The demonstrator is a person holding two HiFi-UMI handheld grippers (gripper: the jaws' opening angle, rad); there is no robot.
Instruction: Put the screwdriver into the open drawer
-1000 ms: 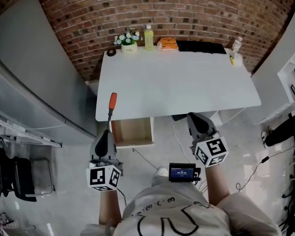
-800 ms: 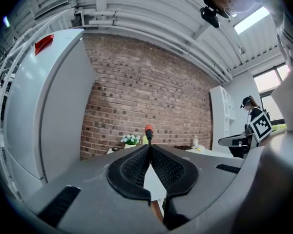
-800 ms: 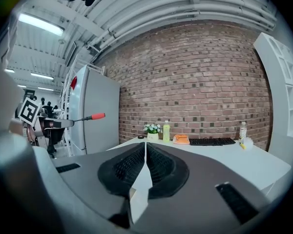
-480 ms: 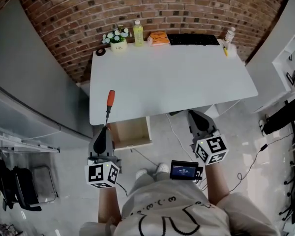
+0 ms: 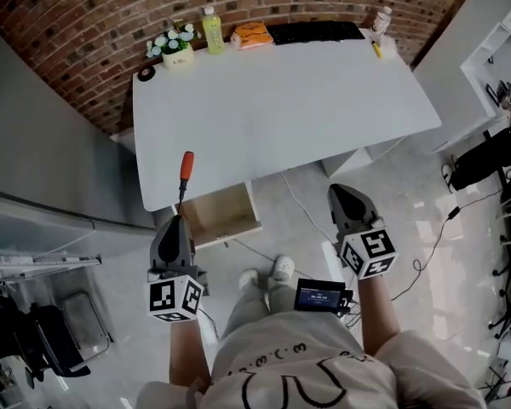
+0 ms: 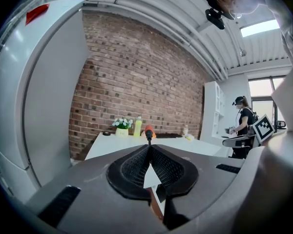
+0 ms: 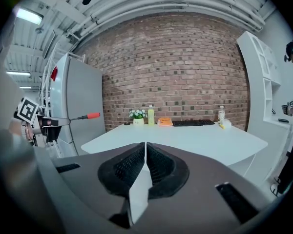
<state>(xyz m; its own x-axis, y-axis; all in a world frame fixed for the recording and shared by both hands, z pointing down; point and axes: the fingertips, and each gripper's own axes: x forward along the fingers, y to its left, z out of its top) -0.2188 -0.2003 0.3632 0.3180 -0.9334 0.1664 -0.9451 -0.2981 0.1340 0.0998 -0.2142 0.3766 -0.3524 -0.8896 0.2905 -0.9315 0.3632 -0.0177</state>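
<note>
A screwdriver [image 5: 184, 177] with an orange handle and a thin dark shaft sticks out forward from my left gripper [image 5: 177, 221], which is shut on the shaft's end. In the left gripper view the handle [image 6: 148, 131] shows just past the closed pads. The handle hovers over the front left edge of the white table [image 5: 281, 100]. Below that edge the open wooden drawer [image 5: 223, 215] stands pulled out, just right of the left gripper. My right gripper [image 5: 341, 192] hangs lower right of the table, shut and holding nothing. From the right gripper view the screwdriver [image 7: 86, 116] appears at far left.
Along the table's back by the brick wall stand a flower pot [image 5: 173, 48], a yellow bottle [image 5: 212, 30], an orange packet [image 5: 251, 34], a keyboard [image 5: 315, 31] and a white bottle [image 5: 380, 19]. A grey cabinet [image 5: 43, 143] stands left. Another person [image 6: 244, 123] stands at the right.
Both grippers have sunk lower in front of the table. The left one carried the screwdriver along, and the drawer now shows closer beside it. The table has slid up in the head view.
</note>
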